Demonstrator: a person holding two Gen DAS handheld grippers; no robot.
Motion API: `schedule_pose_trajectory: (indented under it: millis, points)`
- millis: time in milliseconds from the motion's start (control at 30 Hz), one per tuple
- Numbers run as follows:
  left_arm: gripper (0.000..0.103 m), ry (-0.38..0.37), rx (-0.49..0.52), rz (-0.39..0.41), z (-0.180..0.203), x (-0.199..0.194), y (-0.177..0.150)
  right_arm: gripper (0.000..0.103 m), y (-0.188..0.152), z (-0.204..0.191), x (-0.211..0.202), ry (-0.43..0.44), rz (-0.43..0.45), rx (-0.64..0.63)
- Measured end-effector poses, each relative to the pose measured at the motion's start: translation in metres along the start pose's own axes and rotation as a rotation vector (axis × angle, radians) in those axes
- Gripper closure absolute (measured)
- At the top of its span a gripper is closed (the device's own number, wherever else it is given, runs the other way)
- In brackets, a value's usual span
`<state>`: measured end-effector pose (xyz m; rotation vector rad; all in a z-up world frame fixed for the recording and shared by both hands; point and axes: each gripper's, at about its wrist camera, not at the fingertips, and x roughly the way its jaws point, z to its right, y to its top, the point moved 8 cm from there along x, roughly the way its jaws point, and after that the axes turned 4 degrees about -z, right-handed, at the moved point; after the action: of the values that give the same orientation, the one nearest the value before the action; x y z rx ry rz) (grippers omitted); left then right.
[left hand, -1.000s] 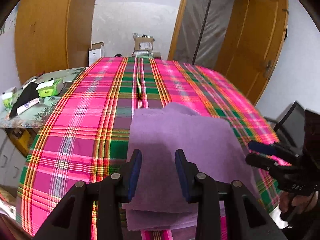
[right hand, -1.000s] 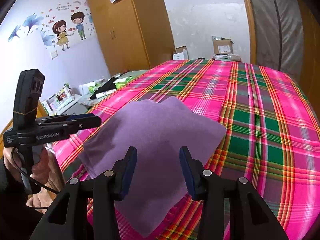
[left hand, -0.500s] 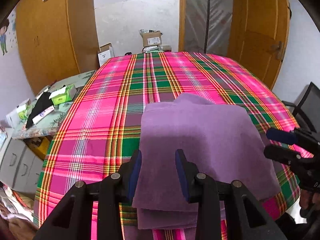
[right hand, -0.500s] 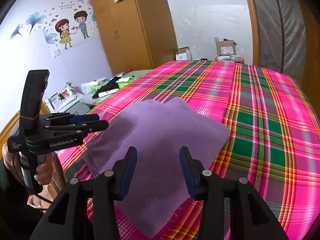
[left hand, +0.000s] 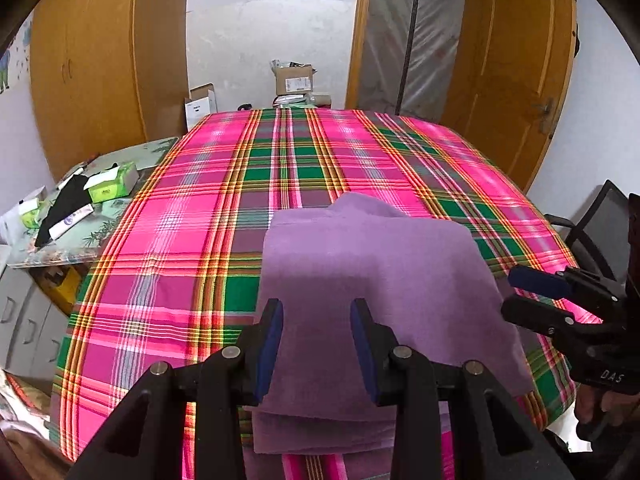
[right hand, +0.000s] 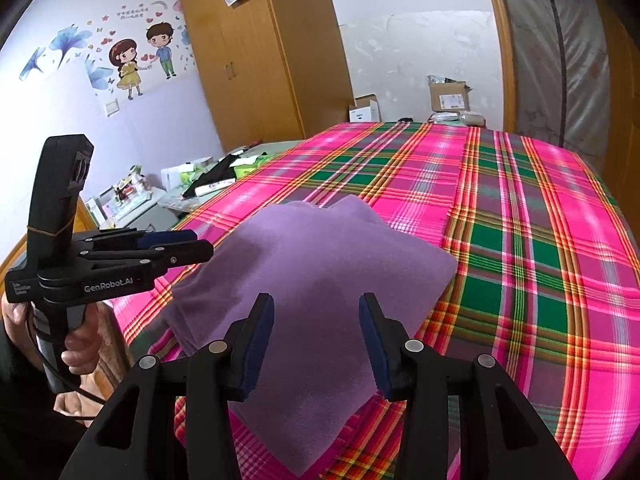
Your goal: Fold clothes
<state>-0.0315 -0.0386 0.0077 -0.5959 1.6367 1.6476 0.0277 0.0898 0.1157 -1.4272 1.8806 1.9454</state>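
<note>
The purple garment (left hand: 372, 284) lies folded in layers near the front edge of the plaid-covered bed (left hand: 224, 216), likely finished, so the left gripper (left hand: 316, 344) and right gripper (right hand: 316, 344) hover over it, jaws spread and empty.

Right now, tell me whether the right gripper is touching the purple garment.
Apart. The left wrist view shows the right gripper from the side, fingertips hovering clear of the purple garment, nothing between its open jaws.
</note>
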Motion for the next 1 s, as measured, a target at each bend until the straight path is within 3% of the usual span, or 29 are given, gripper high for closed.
schedule_pose_trajectory:
  millis: [367,567,1000]
  points:
    - [0.067,-0.035,-0.017,-0.029,0.000,0.013,-0.004,0.057,0.000,0.003,0.005,-0.004,-0.001,0.010]
    - [0.069,-0.011,-0.050,-0.037,-0.015,0.026,0.000,0.057,0.000,-0.002,0.011,0.013,-0.001,-0.005]
    - [0.070,-0.098,-0.136,-0.034,-0.026,0.039,-0.014,0.057,-0.014,-0.002,0.029,0.023,-0.056,0.007]
